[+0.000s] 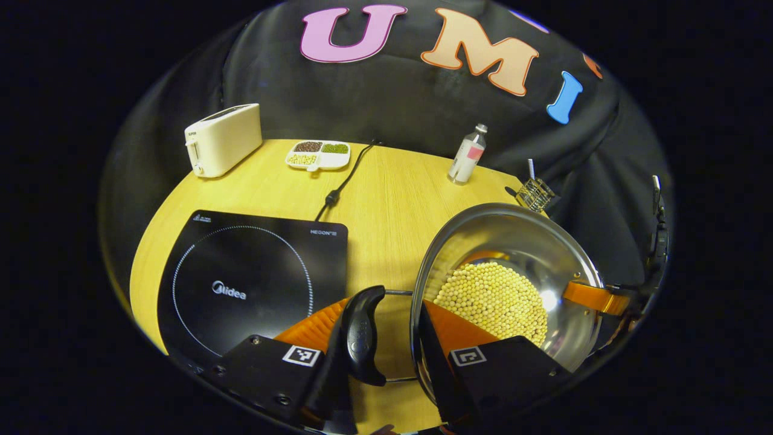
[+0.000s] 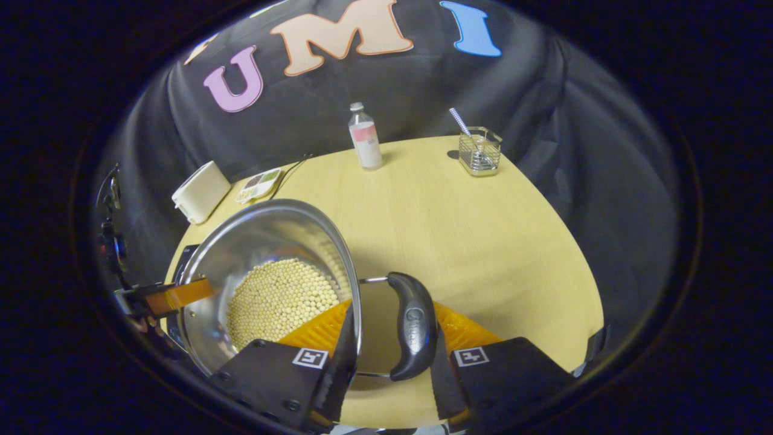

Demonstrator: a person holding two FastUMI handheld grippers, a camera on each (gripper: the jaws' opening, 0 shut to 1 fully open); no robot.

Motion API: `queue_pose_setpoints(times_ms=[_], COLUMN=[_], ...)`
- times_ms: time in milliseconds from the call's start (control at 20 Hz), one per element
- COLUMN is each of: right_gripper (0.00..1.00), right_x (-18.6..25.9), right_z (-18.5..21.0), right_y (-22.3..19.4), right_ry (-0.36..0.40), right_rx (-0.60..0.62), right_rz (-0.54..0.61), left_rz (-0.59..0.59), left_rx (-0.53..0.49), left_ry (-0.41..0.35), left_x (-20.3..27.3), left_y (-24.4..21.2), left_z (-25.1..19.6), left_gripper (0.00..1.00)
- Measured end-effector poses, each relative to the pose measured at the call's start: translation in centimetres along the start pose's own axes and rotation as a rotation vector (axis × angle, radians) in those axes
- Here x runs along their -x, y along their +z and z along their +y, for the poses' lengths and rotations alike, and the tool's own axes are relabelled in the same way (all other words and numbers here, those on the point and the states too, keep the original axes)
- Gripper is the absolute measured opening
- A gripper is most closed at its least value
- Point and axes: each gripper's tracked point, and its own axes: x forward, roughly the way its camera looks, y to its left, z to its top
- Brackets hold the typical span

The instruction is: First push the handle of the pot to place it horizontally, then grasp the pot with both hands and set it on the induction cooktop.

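Steel pot (image 1: 513, 284) of beans sits just right of the cooktop (image 1: 253, 278): heavy, slick, spill-prone. Left gripper (image 1: 386, 356) and right gripper (image 2: 392, 356) each straddle a handle and rim, grip uncertain.

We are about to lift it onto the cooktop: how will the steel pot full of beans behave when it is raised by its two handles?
The pot should feel stiff, being metal. It is probably heavy for its size, since beans cover its bottom. If it tilts, the loose beans would likely slide to one side. The polished wall may be slippery, so the handle is the safer hold.
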Motion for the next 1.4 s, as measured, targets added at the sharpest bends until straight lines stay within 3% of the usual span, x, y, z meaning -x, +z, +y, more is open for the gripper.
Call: queue_pose_setpoints(times_ms=[150,200,700,800,900,950,1150,1250,1400], right_gripper=[0.61,0.55,0.55,0.61,0.61,0.56,0.61,0.55,0.61], right_x=[0.4,0.6,-0.7,-1.0,-1.4,-1.6,-2.4,-2.9,-3.5], right_z=[2.7,3.7,14.8,16.7,18.4,19.3,22.6,24.2,26.1], right_y=[-0.4,-0.5,-1.4,-1.6,-1.7,-1.8,-2.2,-2.4,-2.8], right_ry=[-0.003,0.000,0.059,0.070,0.075,0.077,0.089,0.095,0.106], right_rx=[-0.002,-0.002,0.047,0.052,0.060,0.060,0.060,0.062,0.067], right_rz=[-0.007,-0.008,0.004,0.007,0.011,0.012,0.021,0.026,0.039], left_rz=[-0.001,-0.003,-0.021,-0.020,-0.019,-0.019,-0.013,-0.014,-0.008], left_rx=[-0.001,0.002,0.047,0.057,0.057,0.056,0.056,0.056,0.058], left_ry=[-0.003,0.000,0.065,0.076,0.086,0.089,0.104,0.114,0.128], left_x=[1.0,1.2,4.1,4.7,4.9,5.0,5.4,5.4,5.7], left_y=[0.6,0.7,1.4,1.6,1.8,2.0,2.5,2.6,2.5], left_z=[2.5,3.5,13.7,15.4,17.1,17.9,20.9,22.5,24.5], left_gripper=[0.64,0.64,0.64,0.64,0.65,0.64,0.64,0.64,0.64])
